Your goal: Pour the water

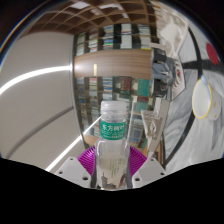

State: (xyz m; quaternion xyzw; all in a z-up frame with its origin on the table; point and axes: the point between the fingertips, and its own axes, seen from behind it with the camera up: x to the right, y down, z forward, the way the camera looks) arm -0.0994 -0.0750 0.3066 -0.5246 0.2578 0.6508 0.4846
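A clear plastic water bottle (112,140) with a green label and a pale cap stands upright between my fingers. My gripper (112,166) is shut on the bottle, with the purple pads (88,162) pressed against both of its sides. The bottle is lifted up, with the room's ceiling and shelves behind it. A clear glass or cup (150,133) shows just right of the bottle, beyond the fingers.
A person in white clothing (190,110) stands close on the right, with a hand near the glass. Shelves with goods (110,55) fill the background. A ceiling with strip lights curves over the left side.
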